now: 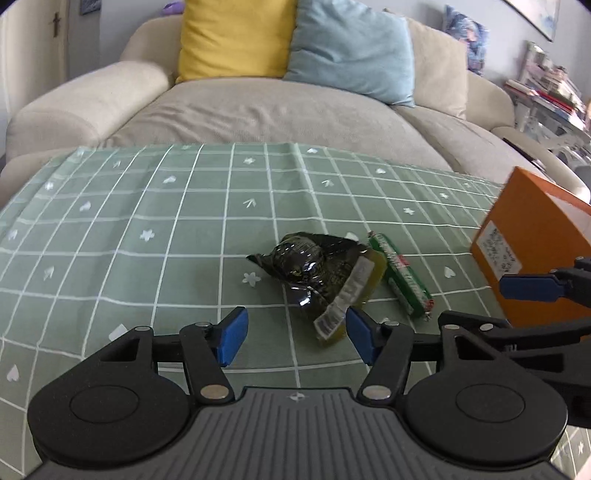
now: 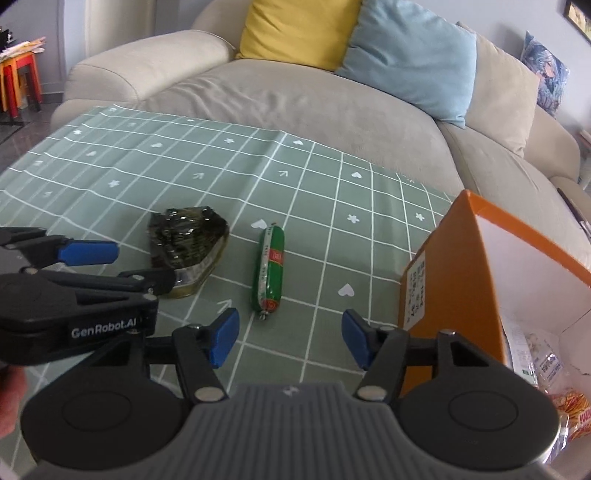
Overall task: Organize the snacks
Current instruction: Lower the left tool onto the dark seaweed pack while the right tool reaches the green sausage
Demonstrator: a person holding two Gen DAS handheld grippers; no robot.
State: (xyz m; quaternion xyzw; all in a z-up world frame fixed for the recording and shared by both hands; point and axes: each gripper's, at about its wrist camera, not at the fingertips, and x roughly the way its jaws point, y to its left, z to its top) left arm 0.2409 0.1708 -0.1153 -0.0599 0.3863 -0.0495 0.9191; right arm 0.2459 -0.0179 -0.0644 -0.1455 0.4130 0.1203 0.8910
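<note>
Both grippers, left (image 1: 293, 334) and right (image 2: 290, 338), I keep with jaws apart, empty, above the tablecloth (image 1: 147, 206); pouch (image 1: 317, 275) beside sausage (image 2: 269, 267), box (image 2: 454, 266) at right edge.

Sage-green white-grid cloth (image 2: 147, 166), orange box (image 2: 454, 266), green-red sausage (image 2: 269, 269), dark glossy pouch (image 2: 188, 236), yellow cushion (image 2: 295, 33), pale-blue cushion (image 2: 410, 59).

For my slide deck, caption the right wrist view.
Open right gripper hovers over a green sausage stick on the checked green tablecloth, beside an orange cardboard box.

Black tool (image 2: 290, 338), blue pads (image 2: 223, 338), "GenRobot.AI" lettering
</note>
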